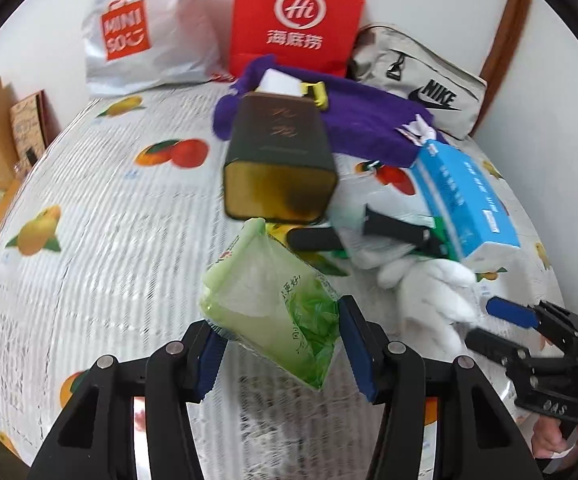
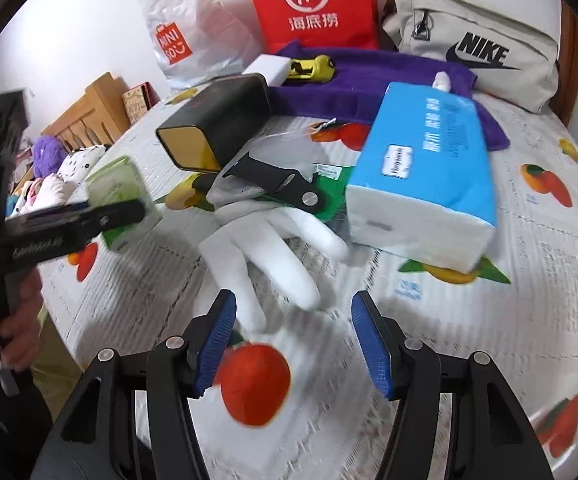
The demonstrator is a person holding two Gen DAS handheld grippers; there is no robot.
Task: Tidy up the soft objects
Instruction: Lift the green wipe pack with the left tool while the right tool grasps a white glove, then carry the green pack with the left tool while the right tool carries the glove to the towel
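Left gripper (image 1: 279, 354): lower centre of the left wrist view; fingers (image 1: 355, 346) closed on the green tissue pack (image 1: 273, 320), pack lifted clear of the bed.
Green tissue pack: between the blue pads, tilted, its upper end just below the dark tin (image 1: 279, 164).
Bed (image 1: 109, 240): white ribbed cover with a fruit print; carries everything listed below.
Mini So bag (image 1: 145, 28): upper left, standing against the wall.
Red bag (image 1: 299, 16): top centre, upright, just right of the Mini So bag.
Dark tin: centre, lying on its side, gold end toward the camera, back end on the purple towel (image 1: 365, 120).
Black strap (image 2: 273, 178): centre of the right wrist view, lying over the cuff of the white glove (image 2: 265, 248).
White glove: flat on the bed, fingertips toward the lower centre.
Right gripper (image 2: 293, 348): lower centre of the right wrist view; fingers (image 2: 219, 338) moderately wide, nothing between them, glove fingertips just above the gap.
Blue tissue pack (image 2: 425, 168): right of centre, touching the glove, far end resting on the purple towel.
Nike pouch (image 2: 477, 44): upper right, behind the towel.
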